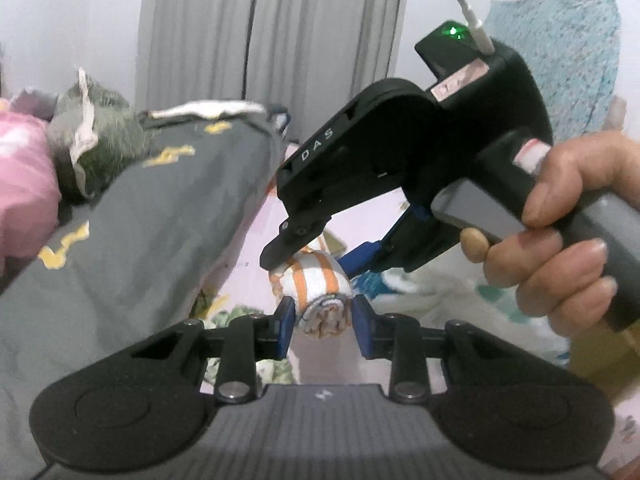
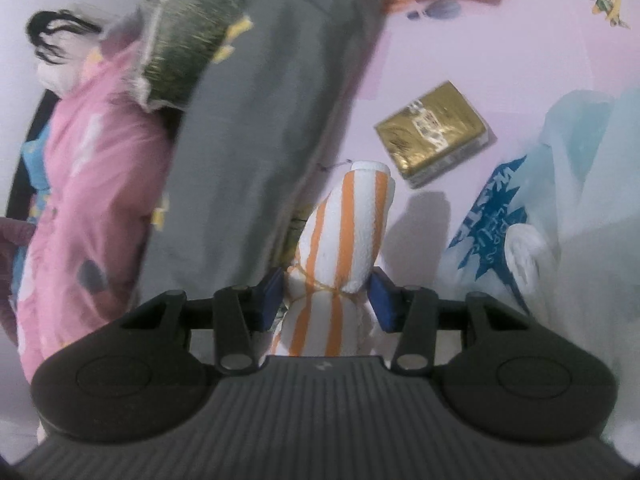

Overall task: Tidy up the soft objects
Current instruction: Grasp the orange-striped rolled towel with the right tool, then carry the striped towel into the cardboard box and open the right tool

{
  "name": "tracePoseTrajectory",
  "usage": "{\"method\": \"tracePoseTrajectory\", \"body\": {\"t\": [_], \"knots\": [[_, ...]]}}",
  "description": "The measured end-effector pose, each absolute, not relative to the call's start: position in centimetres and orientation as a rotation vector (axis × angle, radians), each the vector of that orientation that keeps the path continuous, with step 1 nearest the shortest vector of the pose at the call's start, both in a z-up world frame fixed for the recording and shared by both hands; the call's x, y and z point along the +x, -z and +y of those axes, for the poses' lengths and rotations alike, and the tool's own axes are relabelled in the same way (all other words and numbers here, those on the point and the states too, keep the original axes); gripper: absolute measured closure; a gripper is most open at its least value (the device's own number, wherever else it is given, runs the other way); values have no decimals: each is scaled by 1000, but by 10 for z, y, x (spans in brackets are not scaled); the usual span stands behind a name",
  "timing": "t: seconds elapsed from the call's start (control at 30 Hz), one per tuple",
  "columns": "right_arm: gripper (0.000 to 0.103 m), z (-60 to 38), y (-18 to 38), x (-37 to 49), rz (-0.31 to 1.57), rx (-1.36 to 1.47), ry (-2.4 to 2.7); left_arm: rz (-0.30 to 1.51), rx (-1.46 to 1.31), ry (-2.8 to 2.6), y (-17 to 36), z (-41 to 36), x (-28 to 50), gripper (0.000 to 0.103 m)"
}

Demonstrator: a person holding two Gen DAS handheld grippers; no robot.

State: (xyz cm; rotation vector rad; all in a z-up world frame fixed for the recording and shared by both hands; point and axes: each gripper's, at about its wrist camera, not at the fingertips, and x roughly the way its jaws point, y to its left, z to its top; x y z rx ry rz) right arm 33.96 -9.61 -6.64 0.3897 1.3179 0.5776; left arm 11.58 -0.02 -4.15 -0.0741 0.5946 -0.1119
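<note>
A rolled white towel with orange stripes (image 1: 324, 308) (image 2: 348, 220) is held over the pink bed sheet (image 2: 460, 40). In the left wrist view my left gripper (image 1: 324, 326) is shut on the roll's near end, with a blue pad pressed on each side. My right gripper (image 1: 316, 258) reaches in from the upper right with a hand (image 1: 560, 232) on its handle. Its fingers clasp the roll's far part. In the right wrist view the towel stands up between the right gripper's (image 2: 327, 302) pads, and both pads touch it where a thin yellow tie cinches it.
A long grey blanket with yellow marks (image 1: 140, 220) (image 2: 260, 140) lies left of the towel. Beyond it are a green-grey pillow (image 2: 184, 40) and a pink quilt (image 2: 92, 184). To the right lie a gold box (image 2: 434, 132) and a plastic bag with blue print (image 2: 496, 216). Grey curtains (image 1: 272, 28) hang behind.
</note>
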Motion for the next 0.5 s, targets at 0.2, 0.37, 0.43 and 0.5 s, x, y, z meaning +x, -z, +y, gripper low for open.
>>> {"method": "tracePoseTrajectory", "body": {"t": [0.2, 0.37, 0.43, 0.5], "knots": [[61, -122, 35, 316, 1265, 437, -612, 533, -59, 176, 17, -24, 89, 81], [61, -156, 24, 293, 1223, 502, -616, 516, -34, 222, 8, -50, 72, 81], [61, -173, 21, 284, 1206, 534, -613, 515, -29, 247, 6, -60, 68, 81], [61, -192, 19, 275, 1186, 567, -609, 515, -25, 270, 5, -70, 65, 77]]}}
